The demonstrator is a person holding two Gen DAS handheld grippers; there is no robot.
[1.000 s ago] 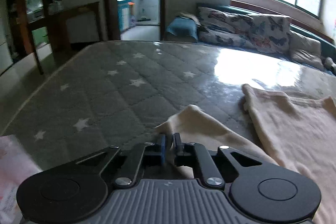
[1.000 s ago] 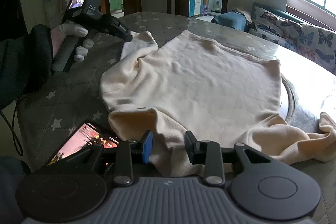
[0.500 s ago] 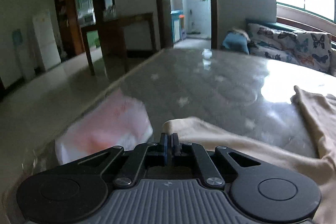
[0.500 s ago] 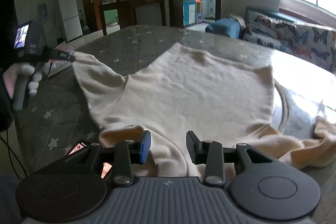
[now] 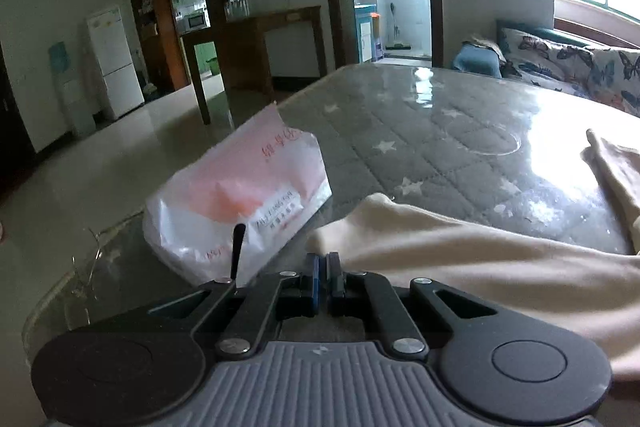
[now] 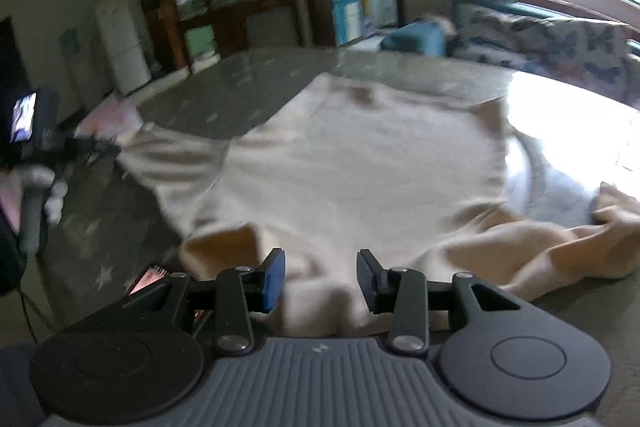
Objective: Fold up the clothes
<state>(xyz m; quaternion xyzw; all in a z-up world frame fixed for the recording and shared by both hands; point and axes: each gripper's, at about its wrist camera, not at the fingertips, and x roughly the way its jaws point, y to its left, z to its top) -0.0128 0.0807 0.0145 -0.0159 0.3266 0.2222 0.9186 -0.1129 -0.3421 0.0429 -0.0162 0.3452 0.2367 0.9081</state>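
Observation:
A cream long-sleeved top [image 6: 360,163] lies spread flat on the grey star-quilted table [image 5: 440,131]. My left gripper [image 5: 322,263] is shut on the cuff end of its left sleeve [image 5: 460,255], which is pulled out sideways. In the right wrist view the left gripper [image 6: 108,147] holds that sleeve [image 6: 172,155] stretched out to the left, gripped by a person's hand [image 6: 40,179]. My right gripper [image 6: 320,279] stands open over the near edge of the top, with cloth between its fingers but not pinched. The other sleeve [image 6: 560,247] lies bunched at the right.
A white and pink plastic bag [image 5: 240,199] lies near the table's left edge, just beyond the left gripper. A phone with a lit screen [image 6: 148,277] sits under the right gripper's left side. A butterfly-print sofa [image 5: 580,63] stands behind the table.
My left gripper has carried the sleeve end leftward, from folded over the body to stretched out beside the plastic bag. The right gripper's jaws have widened slightly over the near edge.

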